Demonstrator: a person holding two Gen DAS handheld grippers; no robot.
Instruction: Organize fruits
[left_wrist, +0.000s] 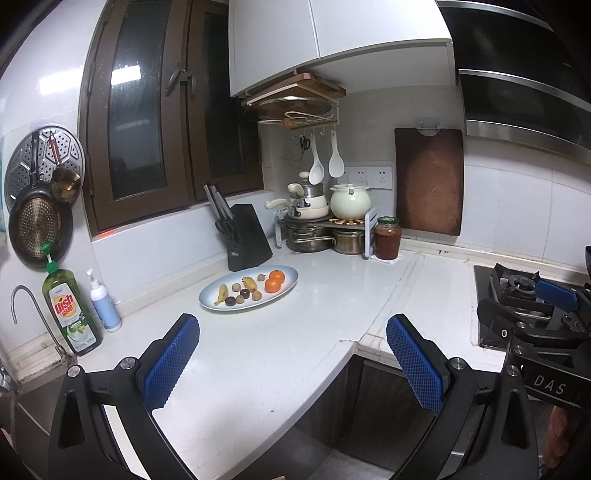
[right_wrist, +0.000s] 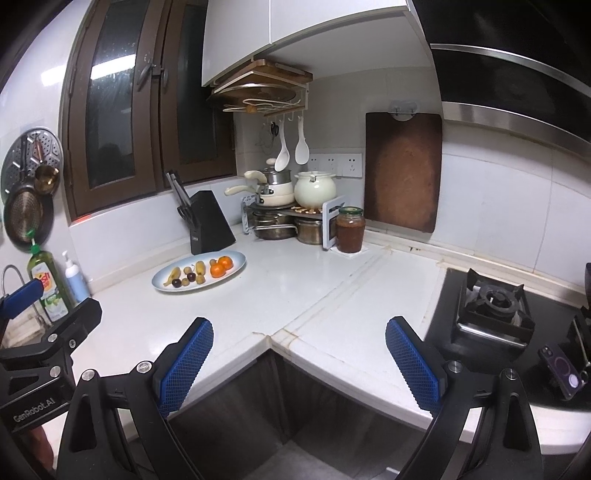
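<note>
The right tool (right_wrist: 299, 365) hangs with its blue pads spread wide and nothing between them, above the corner edge of the white bench (right_wrist: 295, 291). Ahead and to its left lies an oval plate (right_wrist: 236, 260) carrying bananas (right_wrist: 173, 275), two oranges (right_wrist: 221, 266) and small dark fruits. The left tool (right_wrist: 22, 299) shows at the far left edge, the gas burner (right_wrist: 493, 301) to the right.

"Dish" (plus "LEMON") on soap bottle (left_wrist: 72, 312)
</note>
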